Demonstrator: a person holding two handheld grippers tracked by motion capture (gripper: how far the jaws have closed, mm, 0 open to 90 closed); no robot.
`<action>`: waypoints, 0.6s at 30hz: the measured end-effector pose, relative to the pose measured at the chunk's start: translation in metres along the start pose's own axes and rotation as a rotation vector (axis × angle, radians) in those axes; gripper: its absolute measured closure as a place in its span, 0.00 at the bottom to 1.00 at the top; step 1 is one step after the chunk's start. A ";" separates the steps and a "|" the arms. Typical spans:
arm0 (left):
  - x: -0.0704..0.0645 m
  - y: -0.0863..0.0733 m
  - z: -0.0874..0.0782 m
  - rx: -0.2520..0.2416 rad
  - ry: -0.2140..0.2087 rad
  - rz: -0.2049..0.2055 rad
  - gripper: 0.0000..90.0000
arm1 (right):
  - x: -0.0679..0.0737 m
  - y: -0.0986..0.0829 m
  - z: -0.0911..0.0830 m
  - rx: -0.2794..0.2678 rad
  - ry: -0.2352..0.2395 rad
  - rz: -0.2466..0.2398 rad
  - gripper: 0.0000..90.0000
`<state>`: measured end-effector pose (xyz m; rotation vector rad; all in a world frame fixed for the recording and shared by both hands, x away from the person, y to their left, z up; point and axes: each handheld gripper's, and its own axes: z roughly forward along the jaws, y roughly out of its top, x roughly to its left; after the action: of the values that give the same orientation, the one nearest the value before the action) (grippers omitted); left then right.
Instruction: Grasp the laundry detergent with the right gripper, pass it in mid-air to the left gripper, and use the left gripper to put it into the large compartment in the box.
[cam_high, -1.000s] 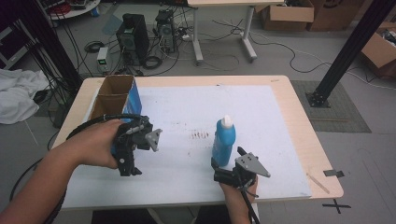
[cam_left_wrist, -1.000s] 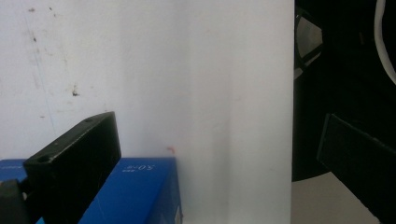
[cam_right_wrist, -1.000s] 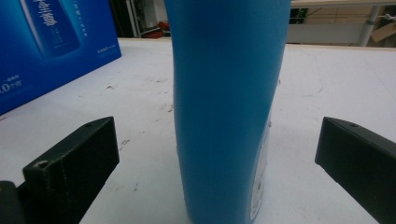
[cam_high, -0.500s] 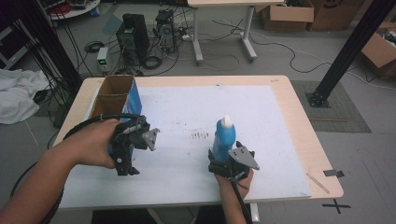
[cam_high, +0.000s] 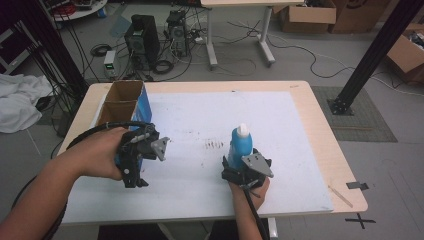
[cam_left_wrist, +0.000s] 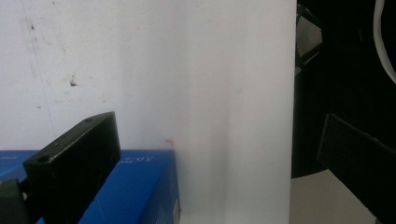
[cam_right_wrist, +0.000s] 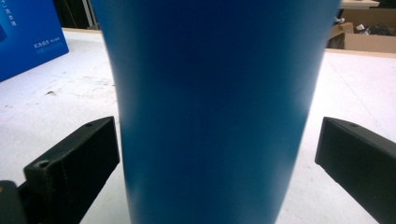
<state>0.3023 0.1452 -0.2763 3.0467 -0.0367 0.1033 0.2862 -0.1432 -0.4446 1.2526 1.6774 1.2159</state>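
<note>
A: What is the biggest thing here?
B: The table (cam_high: 320, 150), covered with a white sheet (cam_high: 200, 120). At its far left corner stands an open cardboard box (cam_high: 122, 97) with a blue side.

A: And where is the blue bottle (cam_high: 239, 145)?
B: It stands upright on the sheet, near the front edge, a little right of the middle. It has a white cap.

A: What does the right gripper (cam_high: 246, 167) do?
B: It is just in front of the bottle. In the right gripper view the bottle (cam_right_wrist: 215, 107) stands between the two fingers (cam_right_wrist: 74, 163). They are spread apart, with a small gap on each side, so they do not grasp it.

A: And the left gripper (cam_high: 135, 160)?
B: It is on the left, just near the box, well apart from the bottle. Its fingers (cam_left_wrist: 74, 163) are released too and hold nothing; the blue box side (cam_left_wrist: 135, 186) shows between them.
</note>
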 end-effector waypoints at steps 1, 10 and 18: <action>0.000 -0.001 0.000 -0.001 0.000 0.000 0.00 | 0.000 0.000 0.000 -0.001 -0.008 0.000 0.00; 0.001 -0.001 0.001 -0.003 -0.002 -0.006 0.00 | 0.006 0.001 0.000 -0.006 -0.021 -0.011 0.03; 0.001 0.000 0.001 0.002 -0.003 -0.005 0.00 | 0.007 0.002 0.000 -0.008 -0.046 -0.022 0.12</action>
<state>0.3036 0.1454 -0.2770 3.0489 -0.0300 0.0986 0.2850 -0.1365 -0.4423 1.2442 1.6476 1.1714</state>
